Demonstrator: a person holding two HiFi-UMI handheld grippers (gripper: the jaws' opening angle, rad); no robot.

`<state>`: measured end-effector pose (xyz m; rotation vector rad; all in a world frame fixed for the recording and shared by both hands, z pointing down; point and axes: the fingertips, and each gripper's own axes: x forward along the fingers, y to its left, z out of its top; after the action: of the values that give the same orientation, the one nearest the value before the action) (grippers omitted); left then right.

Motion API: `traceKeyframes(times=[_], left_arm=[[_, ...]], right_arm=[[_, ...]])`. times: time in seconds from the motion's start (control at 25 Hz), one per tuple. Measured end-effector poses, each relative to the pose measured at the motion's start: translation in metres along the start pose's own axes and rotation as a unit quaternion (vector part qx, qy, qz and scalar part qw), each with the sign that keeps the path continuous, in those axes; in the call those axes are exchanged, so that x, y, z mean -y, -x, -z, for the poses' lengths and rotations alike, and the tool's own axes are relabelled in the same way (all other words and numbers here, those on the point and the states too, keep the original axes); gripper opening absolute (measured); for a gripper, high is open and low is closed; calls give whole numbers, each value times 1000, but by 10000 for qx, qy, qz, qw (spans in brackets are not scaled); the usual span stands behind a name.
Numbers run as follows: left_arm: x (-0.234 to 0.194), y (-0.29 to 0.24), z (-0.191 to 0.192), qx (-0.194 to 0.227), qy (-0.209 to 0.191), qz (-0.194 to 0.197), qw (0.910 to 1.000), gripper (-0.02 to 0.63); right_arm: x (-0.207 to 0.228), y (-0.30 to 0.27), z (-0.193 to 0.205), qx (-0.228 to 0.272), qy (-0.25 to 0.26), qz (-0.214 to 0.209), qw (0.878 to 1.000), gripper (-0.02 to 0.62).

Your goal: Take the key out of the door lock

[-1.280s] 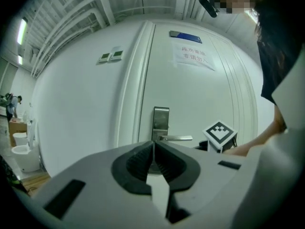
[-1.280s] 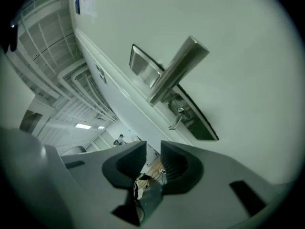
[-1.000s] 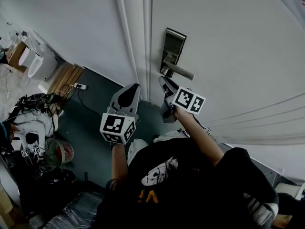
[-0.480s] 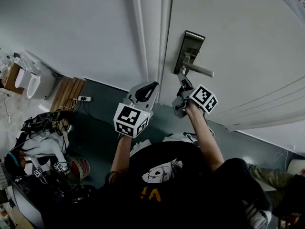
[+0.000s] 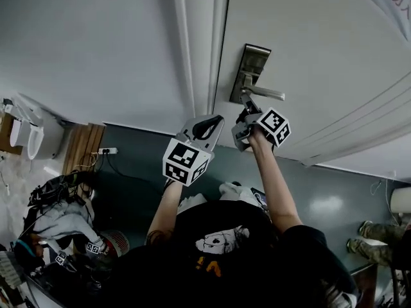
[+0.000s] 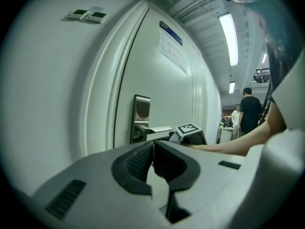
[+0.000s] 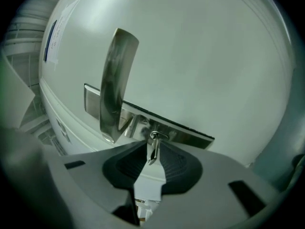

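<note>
**Key pinched at the lock — an angled pull may jam it**

The right claw (image 7: pixel 151 146) is closed on the key (image 7: pixel 153 150), which sits in the lock (image 7: pixel 177 130) beneath the door handle (image 7: pixel 114 85). The left claw (image 6: pixel 153 150) is closed on nothing. Pulling off-axis could bind the key — or let it slip free.

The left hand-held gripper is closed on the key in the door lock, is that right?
Not the left one. The right hand-held gripper is closed on the key in the door lock, as the right gripper view shows. The left hand-held gripper is shut on nothing.
</note>
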<state>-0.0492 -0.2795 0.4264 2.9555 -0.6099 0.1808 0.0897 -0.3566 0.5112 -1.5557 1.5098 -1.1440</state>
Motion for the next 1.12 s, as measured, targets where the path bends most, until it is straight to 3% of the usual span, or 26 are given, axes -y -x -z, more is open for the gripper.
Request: traceKeyframes(times=[0.16, 0.44, 1.12], left_arm=[[5, -1, 0, -27, -18, 172, 9998, 18], [6, 1, -2, 41, 1, 249, 9997, 18], [12, 7, 3, -60, 36, 258, 9996, 18]], right_arm=[[5, -6, 1, 120, -237, 29, 9996, 57], [12, -7, 0, 512, -1345, -257, 9893, 26], [13, -6, -3, 688, -1670, -231, 9833, 21]])
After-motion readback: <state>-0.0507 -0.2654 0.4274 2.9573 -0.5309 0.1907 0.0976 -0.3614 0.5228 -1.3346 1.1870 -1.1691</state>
